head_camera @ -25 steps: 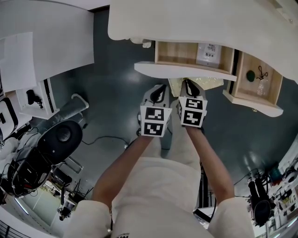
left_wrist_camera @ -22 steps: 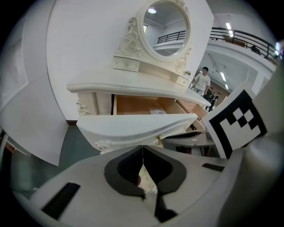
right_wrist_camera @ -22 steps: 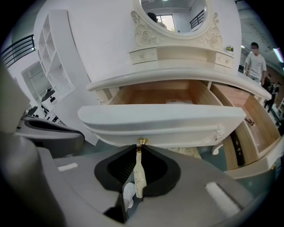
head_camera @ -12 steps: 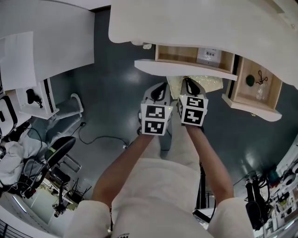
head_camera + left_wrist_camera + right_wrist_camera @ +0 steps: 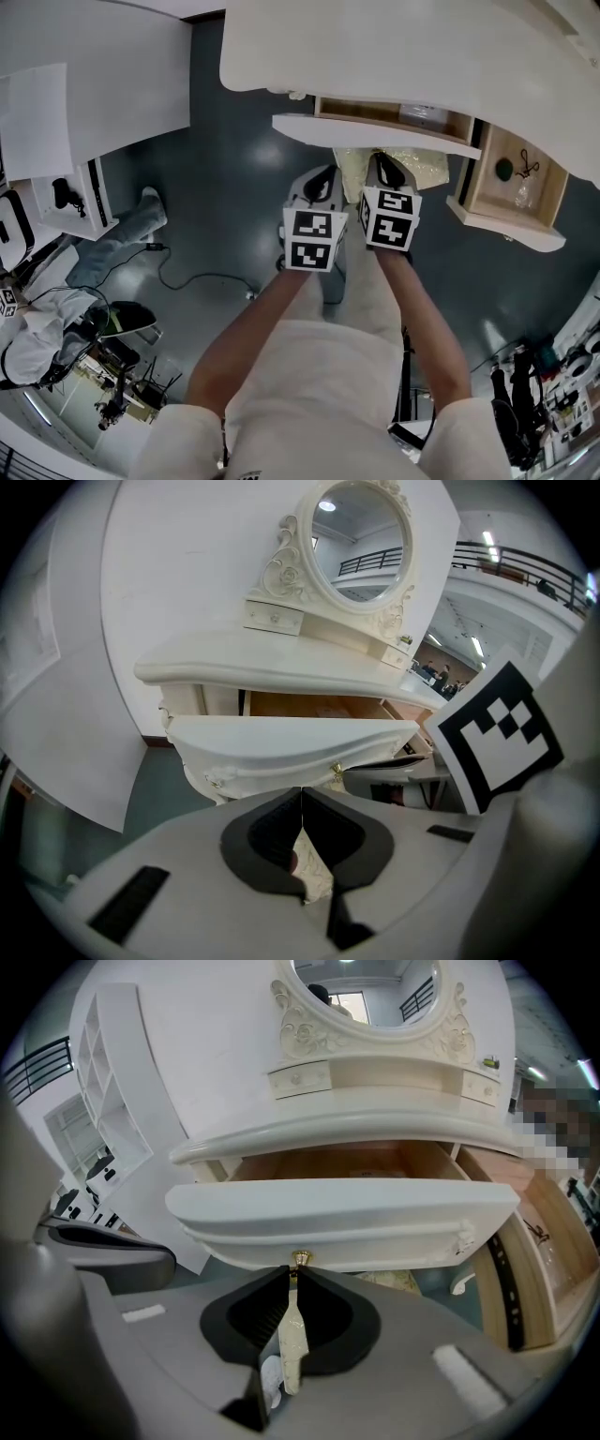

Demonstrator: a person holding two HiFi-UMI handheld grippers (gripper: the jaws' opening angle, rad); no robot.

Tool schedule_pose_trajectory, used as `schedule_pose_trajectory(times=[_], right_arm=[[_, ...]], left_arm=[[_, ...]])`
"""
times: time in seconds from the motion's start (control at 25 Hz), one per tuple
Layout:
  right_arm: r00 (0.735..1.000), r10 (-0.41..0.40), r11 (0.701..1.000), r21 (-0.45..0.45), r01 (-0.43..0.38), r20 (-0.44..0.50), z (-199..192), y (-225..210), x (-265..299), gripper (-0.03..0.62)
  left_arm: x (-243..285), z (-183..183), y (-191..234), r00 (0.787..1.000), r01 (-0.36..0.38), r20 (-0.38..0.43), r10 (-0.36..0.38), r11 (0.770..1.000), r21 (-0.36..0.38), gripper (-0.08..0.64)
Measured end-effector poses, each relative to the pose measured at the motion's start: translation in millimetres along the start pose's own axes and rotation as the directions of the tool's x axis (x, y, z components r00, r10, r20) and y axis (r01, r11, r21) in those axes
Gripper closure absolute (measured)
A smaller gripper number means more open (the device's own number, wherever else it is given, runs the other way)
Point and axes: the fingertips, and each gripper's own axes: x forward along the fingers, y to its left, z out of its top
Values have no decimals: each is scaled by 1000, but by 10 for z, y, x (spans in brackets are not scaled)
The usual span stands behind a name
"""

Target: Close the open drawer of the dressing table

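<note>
The dressing table's middle drawer (image 5: 375, 134) stands partly open under the cream tabletop (image 5: 403, 47), with a strip of its wooden inside showing. Its white front (image 5: 347, 1213) carries a small gold knob (image 5: 300, 1259). My right gripper (image 5: 292, 1274) has its tips right at that knob; its jaws have just been closing and look shut, with nothing between them. My left gripper (image 5: 302, 799) is shut and empty, close before the left half of the drawer front (image 5: 291, 738). In the head view the left gripper (image 5: 323, 176) and right gripper (image 5: 382, 167) sit side by side just below the front.
A second drawer (image 5: 511, 183) at the table's right end hangs open with small items inside. A pale patterned stool cushion (image 5: 352, 169) lies under the middle drawer. An oval mirror (image 5: 361, 541) tops the table. A white desk (image 5: 94, 75) stands to the left, with cables (image 5: 187, 277) on the floor.
The middle drawer has slid further in under the tabletop, so less of its inside shows. Both grippers have moved toward the table with it. At lower left, the office chair has gone.
</note>
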Motion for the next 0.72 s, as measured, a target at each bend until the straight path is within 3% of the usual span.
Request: schedule_pose_trajectory(times=[0.72], right_arm=[[1000, -17, 1000, 7, 17, 11, 227, -58, 118, 569]], left_arm=[[87, 202, 136, 1000, -7, 17, 7, 1000, -7, 551]])
